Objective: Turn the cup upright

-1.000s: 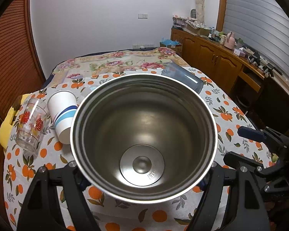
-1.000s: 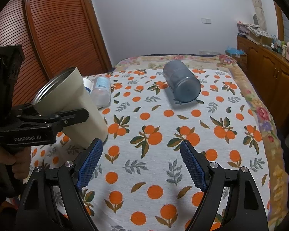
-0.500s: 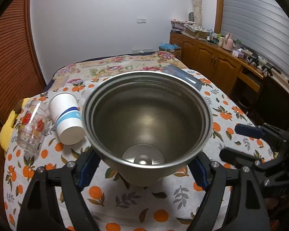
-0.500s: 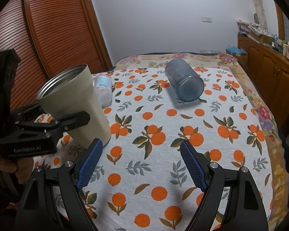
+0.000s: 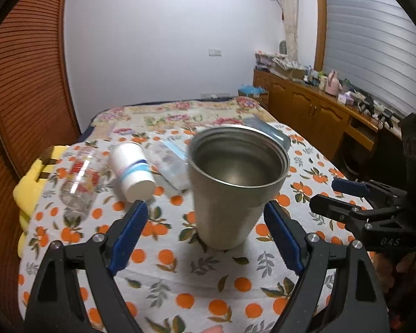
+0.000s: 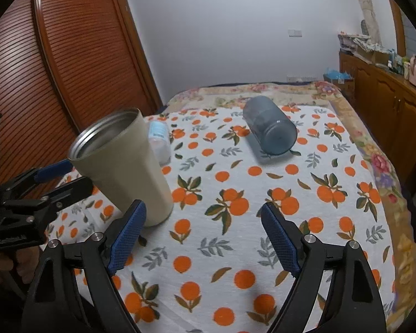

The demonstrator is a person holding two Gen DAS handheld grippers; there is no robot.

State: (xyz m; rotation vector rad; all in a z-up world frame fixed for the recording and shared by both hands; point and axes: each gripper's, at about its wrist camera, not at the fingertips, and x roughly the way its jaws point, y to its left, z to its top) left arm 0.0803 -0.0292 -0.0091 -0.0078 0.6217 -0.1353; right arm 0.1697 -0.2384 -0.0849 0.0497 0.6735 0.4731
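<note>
A beige steel-lined cup (image 5: 230, 191) stands upright on the orange-print cloth, mouth up; it also shows in the right wrist view (image 6: 127, 166). My left gripper (image 5: 205, 233) is open, its blue pads on either side of the cup's base and apart from it. My right gripper (image 6: 203, 236) is open and empty, to the right of the cup. The right gripper also shows at the right of the left wrist view (image 5: 368, 202).
A paper cup (image 5: 131, 169), a printed glass (image 5: 79, 183) and a clear plastic cup (image 5: 172, 163) lie on their sides to the cup's left. A blue tumbler (image 6: 269, 127) lies on its side further back. A wooden cabinet (image 5: 313, 111) runs along the right.
The left gripper tilted the cup from lying toward the camera to standing, set it on the cloth, then opened and drew back. The right gripper stayed open and hardly moved.
</note>
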